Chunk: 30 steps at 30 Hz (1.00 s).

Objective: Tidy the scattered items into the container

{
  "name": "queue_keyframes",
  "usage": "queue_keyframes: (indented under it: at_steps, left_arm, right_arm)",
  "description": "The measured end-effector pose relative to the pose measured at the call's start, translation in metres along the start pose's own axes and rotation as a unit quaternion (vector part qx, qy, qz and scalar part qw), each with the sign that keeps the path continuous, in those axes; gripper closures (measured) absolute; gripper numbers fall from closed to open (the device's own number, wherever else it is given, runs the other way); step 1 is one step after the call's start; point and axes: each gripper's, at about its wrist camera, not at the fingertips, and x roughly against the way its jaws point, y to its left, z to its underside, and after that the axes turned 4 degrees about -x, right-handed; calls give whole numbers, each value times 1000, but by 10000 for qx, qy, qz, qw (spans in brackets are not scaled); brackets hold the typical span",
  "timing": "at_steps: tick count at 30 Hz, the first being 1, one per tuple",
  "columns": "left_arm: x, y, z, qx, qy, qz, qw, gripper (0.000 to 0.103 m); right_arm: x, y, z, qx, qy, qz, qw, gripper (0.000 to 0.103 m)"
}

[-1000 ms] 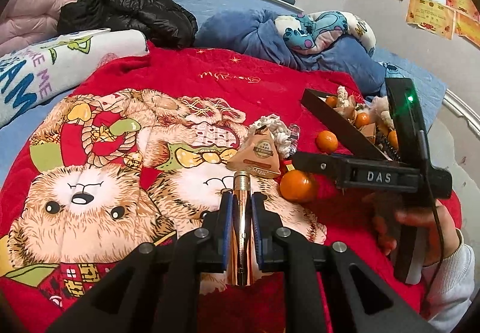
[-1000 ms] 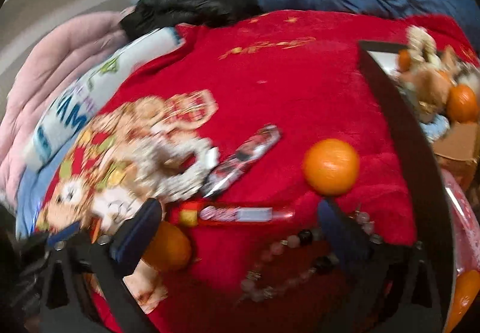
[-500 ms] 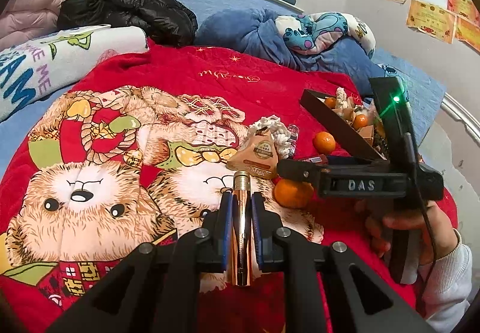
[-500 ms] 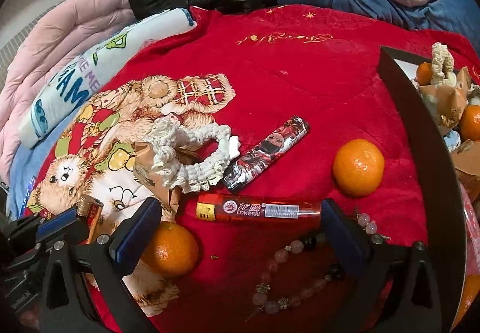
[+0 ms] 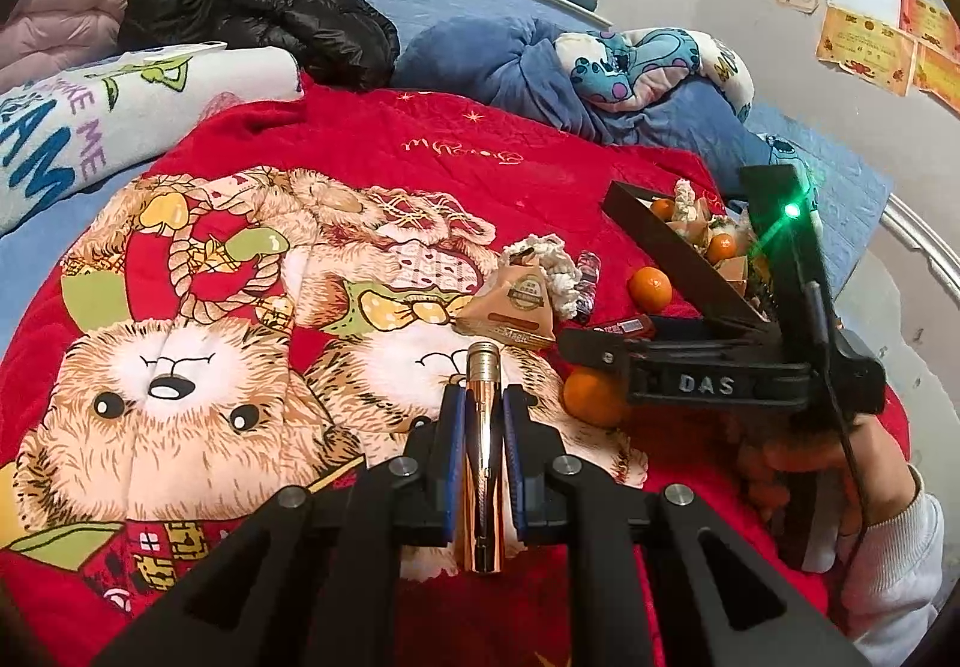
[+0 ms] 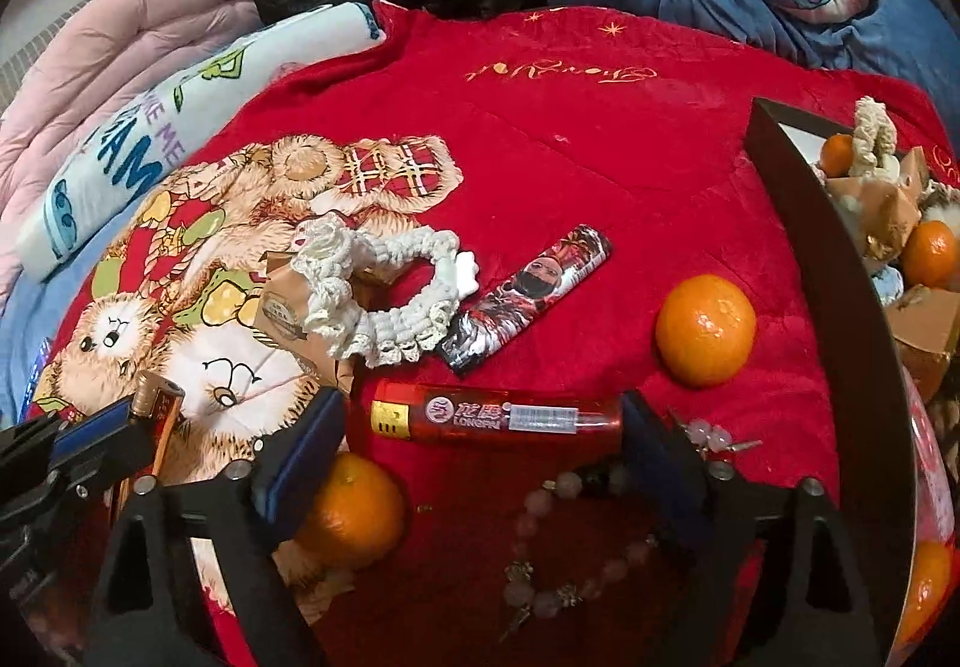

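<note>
My left gripper (image 5: 483, 397) is shut on a rose-gold tube (image 5: 483, 427), held just above the red bear blanket. In the right wrist view a red lighter (image 6: 498, 418) lies crosswise between the pads of my right gripper (image 6: 480, 427). Its jaws are closing, and the left pad is still a gap away from the lighter's end. The black box (image 6: 840, 259) stands at the right with oranges and brown packets inside. Loose on the blanket are two oranges (image 6: 705, 331) (image 6: 354, 511), a printed lighter (image 6: 528, 301), a cream scrunchie (image 6: 384, 295) and a bead bracelet (image 6: 558, 487).
A brown triangular packet (image 5: 516, 307) lies ahead of the left gripper. A black jacket (image 5: 270, 18), a white printed pillow (image 5: 120, 108) and a blue blanket with a plush (image 5: 630, 66) border the red blanket (image 5: 360, 138). A hand in a white sleeve (image 5: 888, 547) holds the right gripper.
The right gripper has come closer over the red lighter and its jaws have narrowed around it. The left gripper has kept still with the tube.
</note>
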Motion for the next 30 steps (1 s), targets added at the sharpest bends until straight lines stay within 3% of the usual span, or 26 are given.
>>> queue_keyframes:
  at_steps: [3,4,6,8,12,14,30]
  left_arm:
    - [-1,-2,0,-60,33,-44,10000,90]
    - [-1,-3,0,-79,40,-63,9999,90]
    - [1,-4,0,-79,17,-67,9999,90]
    - [3,-1,0,-14,-22,-1,10000,90]
    - [5,3,0,61,-16,63,10000,90]
    - [8,4,-1,51,-42,80,9999,90]
    - [34,1,-5,16,-228,-83,9997,90]
  right_arm:
    - [-15,8,-12,70,242,135,9996,12]
    - [-25,15,-16,216,466,207,9985,1]
    - [-29,29,-17,515,636,515,9953,0]
    - [-23,30,-13,560,696,472,9949,0]
    - [-6,25,5,484,323,483,9971,6]
    - [0,25,8,403,181,534,9976,22]
    - [11,28,11,338,-64,438,9984,23]
